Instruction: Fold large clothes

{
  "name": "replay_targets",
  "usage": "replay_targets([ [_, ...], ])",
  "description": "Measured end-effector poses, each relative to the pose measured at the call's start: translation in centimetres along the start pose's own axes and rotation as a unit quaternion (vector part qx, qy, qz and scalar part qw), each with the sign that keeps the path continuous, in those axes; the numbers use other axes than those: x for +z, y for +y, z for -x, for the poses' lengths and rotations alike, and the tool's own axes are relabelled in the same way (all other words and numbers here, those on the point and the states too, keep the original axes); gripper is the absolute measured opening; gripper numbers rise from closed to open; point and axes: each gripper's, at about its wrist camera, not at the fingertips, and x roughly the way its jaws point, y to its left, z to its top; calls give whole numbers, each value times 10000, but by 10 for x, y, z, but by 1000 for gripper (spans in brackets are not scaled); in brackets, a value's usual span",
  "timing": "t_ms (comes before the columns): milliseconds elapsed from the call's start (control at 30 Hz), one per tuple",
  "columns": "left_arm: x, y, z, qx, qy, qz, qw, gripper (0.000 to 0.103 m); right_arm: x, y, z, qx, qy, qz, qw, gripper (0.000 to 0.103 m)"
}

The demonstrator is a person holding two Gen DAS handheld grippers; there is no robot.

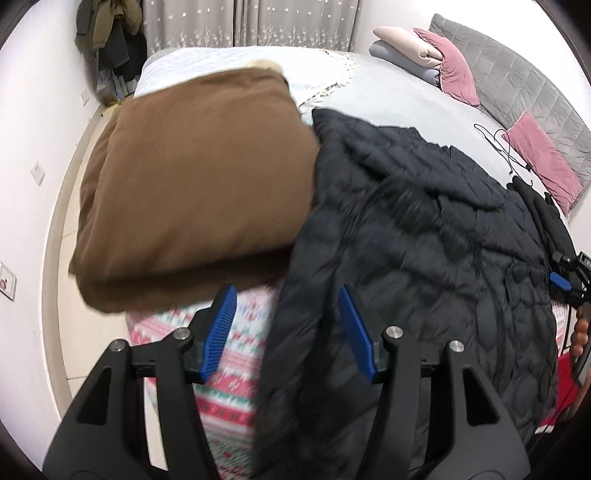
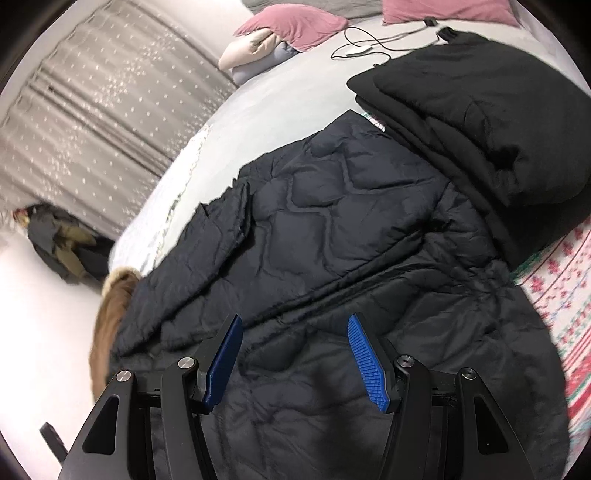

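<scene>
Left wrist view: left gripper [image 1: 288,314] tilted down over the bed [image 1: 399,92], jaws well apart, blue pads [image 1: 221,332] bare, nothing gripped. Below the gap, the dark quilted jacket [image 1: 424,240] spread across the bed's near side, one edge running between the fingers without touching the pads. Left of the jacket, a folded brown coat [image 1: 192,177], its right edge just beside or slightly under the jacket. Under both, a patterned red-and-white blanket [image 1: 229,369]. Farther back, pink pillows [image 1: 454,70] against a grey headboard [image 1: 524,85], a black cable [image 1: 498,144] on the grey sheet. At the right edge, part of the right gripper [image 1: 563,282] and fingers of a hand [image 1: 581,332] on its handle. In the far corner, coats [image 1: 110,40] hung by a curtain [image 1: 251,22].

Right wrist view: right gripper [image 2: 295,354] poised over the jacket [image 2: 332,240], jaws held wide, pads [image 2: 369,365] clear of the fabric, nothing gripped. Jacket laid flat, filling the middle of the frame. At upper right, a folded black garment [image 2: 480,129] resting on the jacket's far edge. Brown coat [image 2: 110,314] just visible at the jacket's left side. Blanket [image 2: 565,295] showing at right. Pillows [image 2: 291,26] and cable [image 2: 369,40] beyond.
</scene>
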Motion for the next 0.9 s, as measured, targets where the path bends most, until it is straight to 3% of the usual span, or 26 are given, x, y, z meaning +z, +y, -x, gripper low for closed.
replay_targets([
  [300, -40, 37, 6, -448, 240, 142, 9986, 59, -10, -27, 26, -492, 46, 167, 9986, 61],
  [400, -48, 40, 10, -489, 225, 55, 9985, 59, -18, -36, 39, -497, 63, 160, 9986, 61],
  [533, -59, 42, 13, -925, 392, 125, 9949, 59, -32, -44, 56, -460, 122, 172, 9987, 61],
  [700, -76, 32, 13, -1172, 611, -9, 9912, 59, -53, -56, 74, -654, 199, 401, 9969, 62],
  [900, -93, 33, 14, -1362, 781, 138, 9875, 59, -83, -100, 106, -763, 271, 374, 9960, 67],
])
